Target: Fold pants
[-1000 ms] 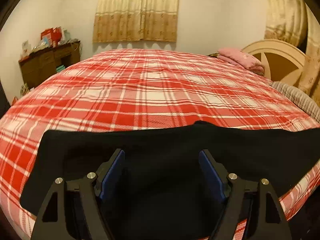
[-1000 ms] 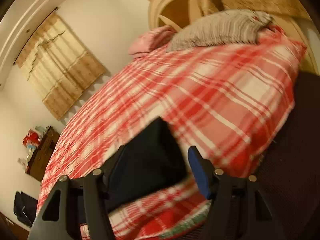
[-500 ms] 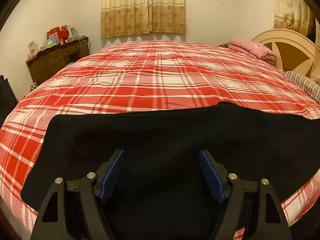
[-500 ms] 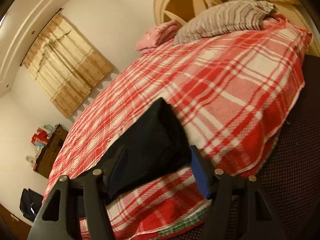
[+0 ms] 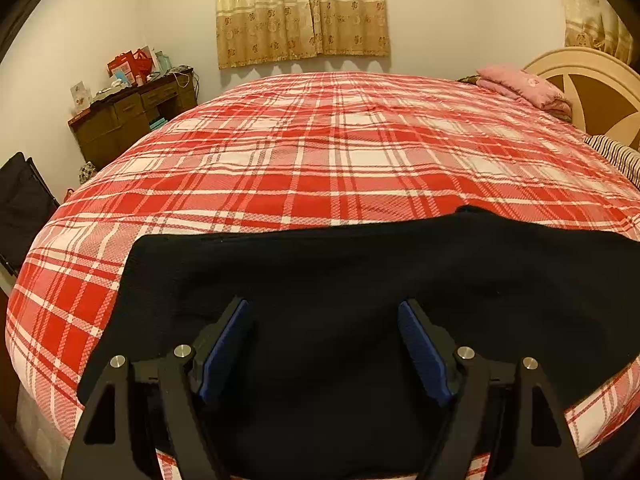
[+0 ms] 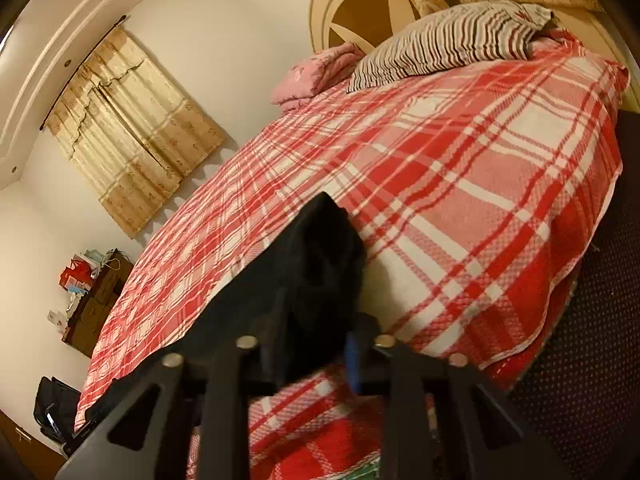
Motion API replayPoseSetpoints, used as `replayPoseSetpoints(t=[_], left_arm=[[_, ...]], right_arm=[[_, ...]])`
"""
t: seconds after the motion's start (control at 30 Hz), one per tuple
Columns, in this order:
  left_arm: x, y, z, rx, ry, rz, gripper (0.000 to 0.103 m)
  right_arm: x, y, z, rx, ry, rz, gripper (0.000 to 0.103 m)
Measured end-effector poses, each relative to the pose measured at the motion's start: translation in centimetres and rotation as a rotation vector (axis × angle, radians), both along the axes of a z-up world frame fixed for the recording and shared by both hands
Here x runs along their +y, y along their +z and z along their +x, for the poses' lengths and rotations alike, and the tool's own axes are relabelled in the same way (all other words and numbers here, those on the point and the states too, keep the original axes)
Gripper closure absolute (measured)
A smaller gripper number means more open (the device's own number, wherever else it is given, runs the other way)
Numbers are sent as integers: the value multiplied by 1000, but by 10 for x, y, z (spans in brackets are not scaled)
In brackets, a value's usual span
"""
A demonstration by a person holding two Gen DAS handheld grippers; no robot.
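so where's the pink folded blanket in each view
Left wrist: pink folded blanket lies at the upper right, on the bed's far corner by the headboard.
Right wrist: it sits upper centre, left of the striped pillow.
Shared landmark: the gold curtain.

The pants (image 5: 360,288) are a matt black cloth that catches almost no light, lying along the near edge of the bed. The bedspread (image 5: 340,160) is a coarse woven cloth in red and white plaid, its weave showing as a fine grain. The left gripper (image 5: 324,344) has matt black plastic arms, blue ribbed pads (image 5: 420,352) and shiny metal screw heads. The right gripper (image 6: 316,332) is of the same black plastic. The curtain (image 5: 302,12) is thin patterned cloth. The dresser (image 5: 132,120) is dark wood with a dull sheen. The headboard (image 6: 360,12) looks smooth and painted.
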State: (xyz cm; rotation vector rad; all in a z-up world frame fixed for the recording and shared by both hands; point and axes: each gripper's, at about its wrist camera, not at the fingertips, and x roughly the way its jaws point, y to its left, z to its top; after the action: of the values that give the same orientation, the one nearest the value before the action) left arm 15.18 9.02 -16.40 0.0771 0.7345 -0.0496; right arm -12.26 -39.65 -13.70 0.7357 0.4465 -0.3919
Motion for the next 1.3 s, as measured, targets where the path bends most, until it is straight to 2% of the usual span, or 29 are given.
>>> replayPoseSetpoints(t=[0.1, 0.3, 0.43, 0.6, 0.67, 0.73, 0.8, 0.87, 1.03, 1.07, 1.13, 1.2, 1.3], left_arm=[[2, -1, 2, 6, 5, -7, 25], [3, -1, 2, 5, 3, 1, 25], [4, -5, 3, 14, 5, 5, 25], [10, 5, 1, -18, 21, 41, 25], [17, 10, 1, -37, 41, 47, 25], [27, 12, 3, -40, 70, 39, 25], [37, 11, 6, -36, 98, 34, 25], [44, 9, 7, -33, 116, 39, 25], [57, 2, 11, -33, 149, 35, 25], [59, 1, 11, -38, 150, 40, 25], [61, 0, 12, -46, 150, 45, 25], [64, 2, 12, -51, 150, 40, 25], [71, 4, 12, -59, 161, 20, 25]], right_arm=[[-2, -1, -5, -7, 1, 18, 89], [0, 5, -9, -2, -7, -11, 90], [-5, -1, -5, 30, -12, -7, 92], [-3, 2, -5, 25, 5, -26, 88], [1, 4, -7, 10, 7, -56, 75], [5, 8, -12, -27, 16, -67, 44], [8, 14, -18, -34, -25, -114, 35], [8, 17, -21, -39, -47, -134, 35], [-1, 9, -23, -12, -72, -97, 37], [-1, 10, -22, -13, -68, -102, 39], [4, 12, -17, -24, -27, -105, 49], [8, 10, -9, -6, -8, -107, 51], [8, 7, -4, 9, -17, -113, 60]])
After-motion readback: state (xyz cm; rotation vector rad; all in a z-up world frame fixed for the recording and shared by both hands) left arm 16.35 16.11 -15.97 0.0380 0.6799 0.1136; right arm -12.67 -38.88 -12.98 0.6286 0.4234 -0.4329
